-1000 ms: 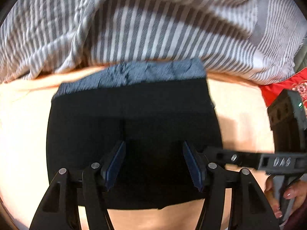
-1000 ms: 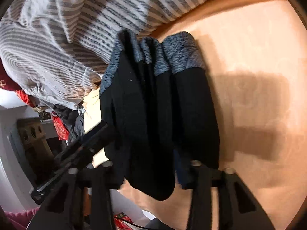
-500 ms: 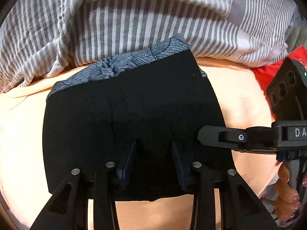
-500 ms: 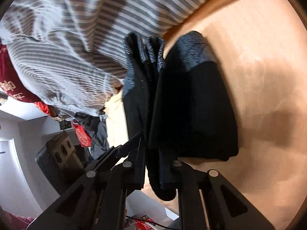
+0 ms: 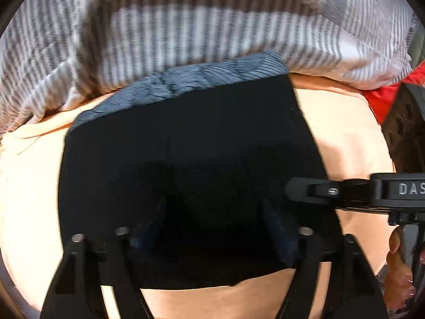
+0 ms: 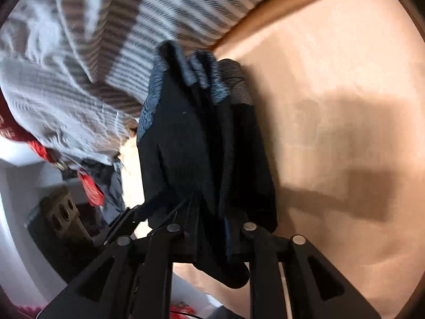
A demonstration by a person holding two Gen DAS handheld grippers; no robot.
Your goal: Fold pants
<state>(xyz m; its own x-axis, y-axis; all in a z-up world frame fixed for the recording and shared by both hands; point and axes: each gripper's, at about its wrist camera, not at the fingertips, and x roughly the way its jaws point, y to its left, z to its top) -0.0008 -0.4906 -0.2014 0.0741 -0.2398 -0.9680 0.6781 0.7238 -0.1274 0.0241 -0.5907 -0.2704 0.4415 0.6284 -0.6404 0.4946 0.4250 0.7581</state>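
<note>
Where the left wrist view begins, the left gripper (image 5: 215, 226) has its jaws spread wide over the near edge of the folded pants (image 5: 186, 164), with black cloth lying between the pads; nothing is pinched there. Judgement: the left tool is only pressing or steadying the bundle, or has let go of it.

Right gripper (image 6: 211, 231): jaws drawn in on the near end of the stack, several black layers bunched between the pads. I read this as pinching the pants (image 6: 202, 156), probably to keep the layers aligned. In the left view the same tool (image 5: 345, 194) comes in from the right, its finger tip touching the right edge of the bundle. White lettering on its body reads "DAS", cut off by the frame edge. The person's hand (image 5: 398, 271) shows below it, nails polished.

Pants: compact black rectangle, folded in several layers, lying on a peach bed sheet (image 5: 345, 138). Ribbed grey-blue waistband (image 5: 186, 82) faces the far side.

Beyond: a grey-and-white striped blanket (image 5: 212, 26), heaped, its edge just touching the waistband. Red fabric (image 5: 382, 101) at far right; white marks on red cloth (image 6: 8, 127) in the right view are too blurred to read.

Judgement: fold looks nearly complete.
</note>
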